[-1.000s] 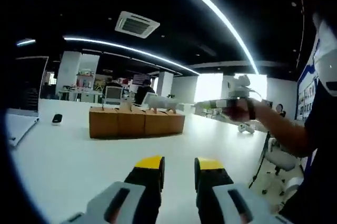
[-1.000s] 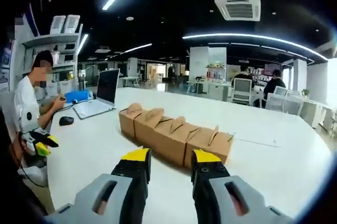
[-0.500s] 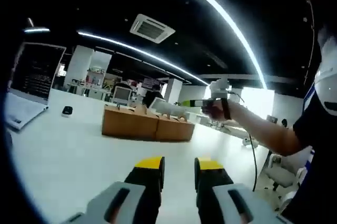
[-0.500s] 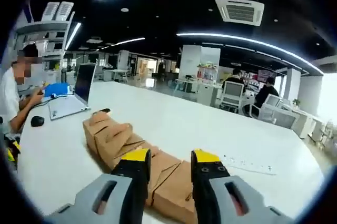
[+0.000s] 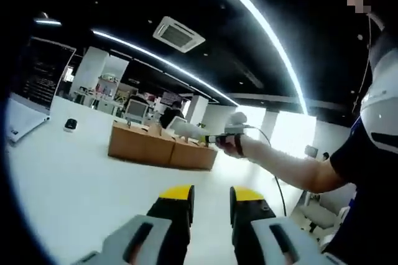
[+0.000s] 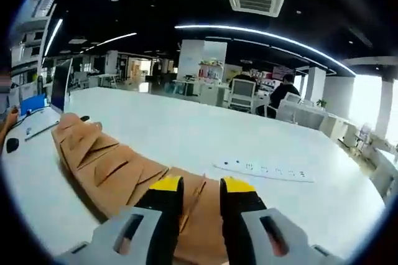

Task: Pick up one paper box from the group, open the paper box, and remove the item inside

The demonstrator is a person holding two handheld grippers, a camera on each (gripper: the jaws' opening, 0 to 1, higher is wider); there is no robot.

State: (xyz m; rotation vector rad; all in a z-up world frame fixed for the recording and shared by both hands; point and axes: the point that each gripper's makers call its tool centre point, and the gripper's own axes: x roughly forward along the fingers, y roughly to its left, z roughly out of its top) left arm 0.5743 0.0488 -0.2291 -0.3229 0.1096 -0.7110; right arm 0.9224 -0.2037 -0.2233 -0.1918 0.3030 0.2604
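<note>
You had the right tongs (image 6: 193, 183) poised just above the near end of the row of brown paper boxes (image 6: 118, 165), yellow-tipped jaws a narrow gap apart and closed on nothing; the row lay on the white desk (image 6: 205, 140), running away toward the far-left side where a laptop (image 6: 59, 84) and a mouse (image 6: 12, 145) sat. A white power strip (image 6: 264, 170) lay on the desk beyond the boxes, apart from them. Your left tongs (image 5: 208, 193) hung well back over bare desk (image 5: 68, 178), jaws likewise slightly parted and empty, looking toward the same boxes (image 5: 158, 150); your right hand (image 5: 231, 145) reached out over their near end. The risk, as I judged it, was that the boxes sat pressed side by side: closing on one could have pinched the flap of its neighbour or dragged two along, and the narrow jaw gap might have only crushed a folded top rather than gripped it. The left tongs were too far off to steady the row. Whether the right tongs touched a box could not be told, since the jaws covered that spot. The nearest box was cut off at the lower edge, the box count was unclear, and nothing showed what was inside.
</note>
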